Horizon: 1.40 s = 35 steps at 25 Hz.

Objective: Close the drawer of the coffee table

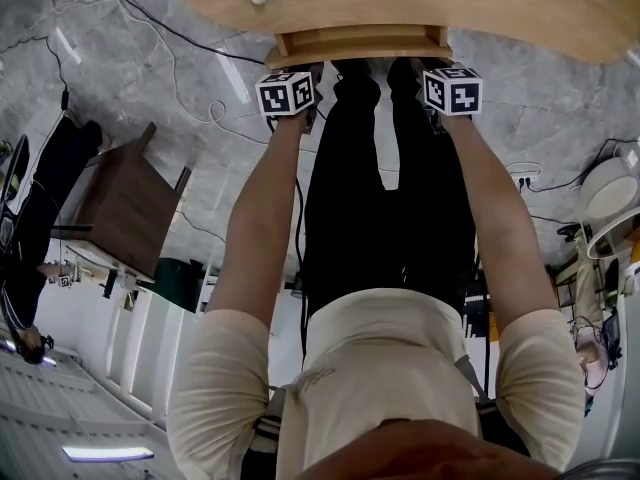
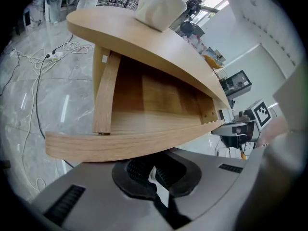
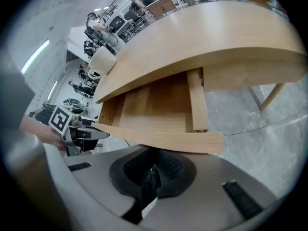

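Observation:
The light wooden coffee table (image 1: 520, 3) runs across the top of the head view, with its drawer (image 1: 360, 43) pulled partly out beneath the tabletop. My left gripper (image 2: 153, 166) is shut and empty, its pads just below the drawer's curved front panel (image 2: 120, 146). My right gripper (image 3: 154, 166) is also shut with nothing held, close under the front panel (image 3: 163, 139) at its other end. In the head view the left marker cube (image 1: 287, 93) and the right marker cube (image 1: 452, 90) sit at the drawer's two front corners. The drawer's inside (image 2: 154, 100) looks bare.
A white object (image 2: 159, 6) rests on the tabletop. A dark wooden stool or side table (image 1: 125, 203) stands at the left. Cables (image 1: 150, 23) trail over the grey marble floor, with a power strip (image 1: 523, 178) at the right. My black-trousered legs (image 1: 385, 198) stand between the arms.

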Available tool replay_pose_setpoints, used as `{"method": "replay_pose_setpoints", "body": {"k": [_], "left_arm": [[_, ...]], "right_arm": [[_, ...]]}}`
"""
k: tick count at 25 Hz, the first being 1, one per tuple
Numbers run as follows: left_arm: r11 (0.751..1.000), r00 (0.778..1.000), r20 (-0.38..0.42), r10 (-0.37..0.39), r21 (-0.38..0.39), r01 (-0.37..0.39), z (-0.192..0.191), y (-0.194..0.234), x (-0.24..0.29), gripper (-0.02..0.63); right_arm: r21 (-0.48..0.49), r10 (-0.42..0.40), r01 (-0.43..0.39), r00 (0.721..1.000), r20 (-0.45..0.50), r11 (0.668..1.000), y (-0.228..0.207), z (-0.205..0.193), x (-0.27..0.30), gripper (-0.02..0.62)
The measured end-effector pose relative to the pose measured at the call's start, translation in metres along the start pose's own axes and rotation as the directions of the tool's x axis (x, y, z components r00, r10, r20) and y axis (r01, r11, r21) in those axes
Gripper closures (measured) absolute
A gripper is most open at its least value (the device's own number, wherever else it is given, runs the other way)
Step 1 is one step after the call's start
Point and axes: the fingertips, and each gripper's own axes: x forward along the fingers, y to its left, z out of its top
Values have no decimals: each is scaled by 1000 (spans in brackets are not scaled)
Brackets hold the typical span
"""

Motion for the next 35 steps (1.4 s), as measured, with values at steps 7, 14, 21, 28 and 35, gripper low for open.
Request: {"method": "replay_pose_setpoints", "body": {"k": [7, 14, 21, 28, 35], "left_arm": [[1000, 1000, 10, 4, 27, -5, 17, -1, 1, 603], [998, 1000, 21, 5, 55, -6, 45, 1, 3, 603], [998, 1000, 17, 22, 61, -23, 53, 1, 2, 603], [997, 999, 19, 26, 68, -27, 69, 0, -1, 603], [997, 999, 17, 40, 67, -41, 78, -2, -1, 603]], "right_arm": [[-8, -8, 8, 1000, 19, 1000, -1, 15, -2, 601], [-34, 3, -2, 999, 35, 999, -2, 42, 2, 601], [-40, 3, -1, 999, 44, 999, -2, 52, 0, 601], [-52, 15, -12, 999, 47, 999, -5, 67, -3, 601], [-56, 23, -20, 998, 51, 998, -7, 75, -7, 601]]}}
